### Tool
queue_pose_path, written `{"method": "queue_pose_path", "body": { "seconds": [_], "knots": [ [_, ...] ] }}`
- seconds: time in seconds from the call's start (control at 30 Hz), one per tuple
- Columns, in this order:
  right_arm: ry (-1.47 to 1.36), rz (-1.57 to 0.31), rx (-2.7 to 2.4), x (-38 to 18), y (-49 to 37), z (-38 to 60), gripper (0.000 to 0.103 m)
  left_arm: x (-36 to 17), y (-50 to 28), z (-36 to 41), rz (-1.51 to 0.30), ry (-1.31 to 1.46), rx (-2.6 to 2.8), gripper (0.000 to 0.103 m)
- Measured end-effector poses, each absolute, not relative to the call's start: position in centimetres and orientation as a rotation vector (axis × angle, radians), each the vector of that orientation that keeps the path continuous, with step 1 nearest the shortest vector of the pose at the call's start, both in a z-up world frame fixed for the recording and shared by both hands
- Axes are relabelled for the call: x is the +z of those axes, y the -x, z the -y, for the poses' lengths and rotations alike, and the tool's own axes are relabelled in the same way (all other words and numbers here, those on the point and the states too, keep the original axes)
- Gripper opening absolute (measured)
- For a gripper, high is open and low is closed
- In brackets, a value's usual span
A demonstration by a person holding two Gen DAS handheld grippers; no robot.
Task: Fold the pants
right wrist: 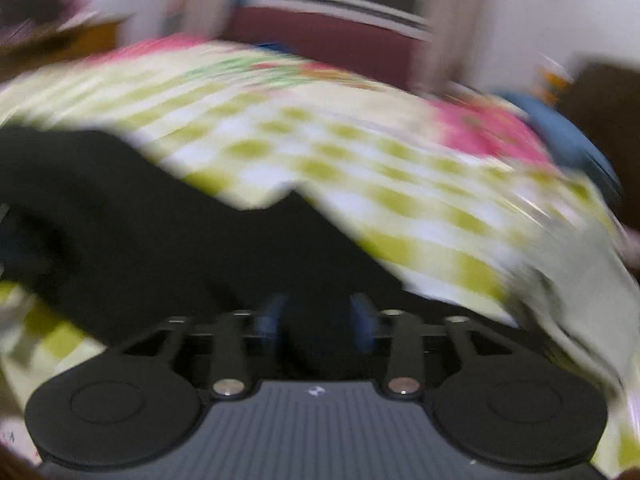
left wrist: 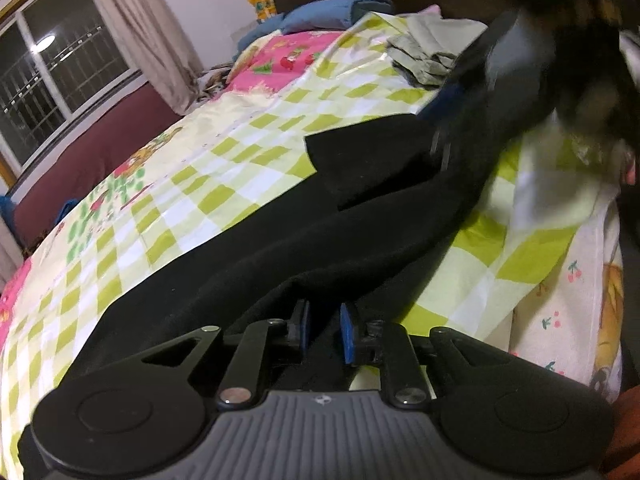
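Black pants (left wrist: 304, 232) lie stretched across a bed with a green-checked sheet (left wrist: 192, 184). My left gripper (left wrist: 325, 334) is shut on one end of the pants, its blue pads (left wrist: 347, 336) pinching the black cloth. My right gripper (left wrist: 444, 136) shows at the far end of the pants in the left wrist view, blurred. In the right wrist view the right gripper (right wrist: 318, 318) has black pants cloth (right wrist: 168, 232) between its blue pads (right wrist: 362, 320); that view is heavily motion-blurred.
A pile of grey-green clothes (left wrist: 424, 52) and a blue pillow (left wrist: 328, 14) lie at the head of the bed. A window with curtains (left wrist: 132, 28) and a maroon wall ledge (left wrist: 80, 160) are on the left. The bed's edge (left wrist: 600, 280) drops off on the right.
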State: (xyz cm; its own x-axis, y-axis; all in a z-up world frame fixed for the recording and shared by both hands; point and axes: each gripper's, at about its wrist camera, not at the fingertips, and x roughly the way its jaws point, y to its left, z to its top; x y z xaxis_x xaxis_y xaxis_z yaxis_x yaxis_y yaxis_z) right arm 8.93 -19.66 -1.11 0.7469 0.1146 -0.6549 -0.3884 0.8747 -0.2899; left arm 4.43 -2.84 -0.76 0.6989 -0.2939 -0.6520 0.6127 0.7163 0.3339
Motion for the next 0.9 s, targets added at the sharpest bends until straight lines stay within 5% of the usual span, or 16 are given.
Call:
{"method": "queue_pose_path", "body": {
  "seconds": [0.1,0.2,0.43,0.6,0.9],
  "knots": [
    [0.621,-0.636,0.218,-3.1,-9.9,16.1,0.042,-0.6,-4.7,2.1,-0.611,-0.524,-0.517,0.035],
    [0.550,-0.659,0.119,-3.4,-12.6,17.0,0.003,-0.5,-5.1,1.9,-0.613,-0.493,-0.505,0.035],
    [-0.145,-0.625,-0.112,2.7,-10.1,31.8,0.002,-0.6,-5.1,2.5,-0.603,-0.482,-0.532,0.035],
    [-0.477,-0.664,-0.310,0.9,-8.1,42.6,0.002,-0.6,-4.5,3.8,-0.604,-0.505,-0.555,0.035],
    [-0.624,-0.674,-0.318,-2.0,-6.8,44.0,0.015,-0.9,-3.8,4.6,-0.606,-0.567,-0.551,0.043]
  ]
}}
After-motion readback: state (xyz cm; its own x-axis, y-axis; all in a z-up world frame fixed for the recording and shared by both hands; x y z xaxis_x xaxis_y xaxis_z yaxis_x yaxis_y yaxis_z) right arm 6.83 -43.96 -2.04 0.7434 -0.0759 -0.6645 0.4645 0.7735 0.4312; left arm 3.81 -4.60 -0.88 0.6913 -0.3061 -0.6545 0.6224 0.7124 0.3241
